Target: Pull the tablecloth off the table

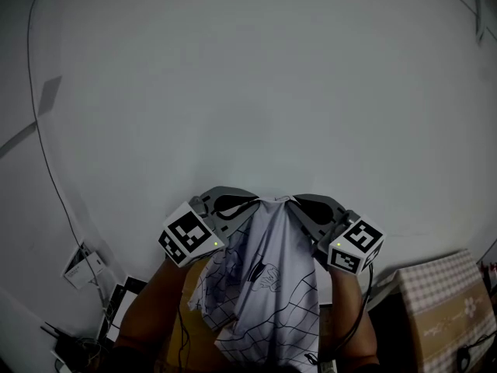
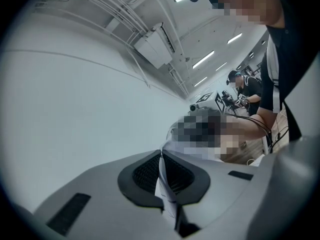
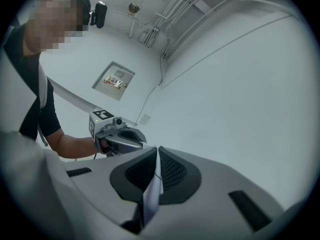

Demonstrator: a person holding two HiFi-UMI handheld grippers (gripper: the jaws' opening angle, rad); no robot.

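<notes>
While we hold both tools side by side in the head view, the left gripper [image 1: 247, 205] and the right gripper [image 1: 299, 205] each clamp the top edge of the tablecloth [image 1: 272, 286]. The cloth is white with thin dark grid lines and line drawings. It hangs in loose folds from the two sets of jaws, down between our forearms. Its upper edge runs short and nearly level from one gripper to the other. A plain pale surface fills most of the frame behind it. A thin dark cable [image 1: 48, 169] runs down the left side, and a brown box with a checked top [image 1: 439, 298] sits at the lower right.

From the left gripper view, we see the jaws pressed together on a thin fold of the white cloth, which stands on edge between the dark ribbed pads [image 2: 145, 176] and trails back toward the camera. Beyond the jaws, a person in a dark cap [image 2: 244, 86] stands under strip lights [image 2: 202, 60] on the ceiling.

From the right gripper view, we see the same grip: both jaws are closed on a narrow pleat of cloth that runs between the pads and down toward the lens. Just past the jaw tips to the left is the other gripper, held in our hand [image 3: 102, 145]. A small panel [image 3: 114, 81] is fixed to the pale wall behind.
</notes>
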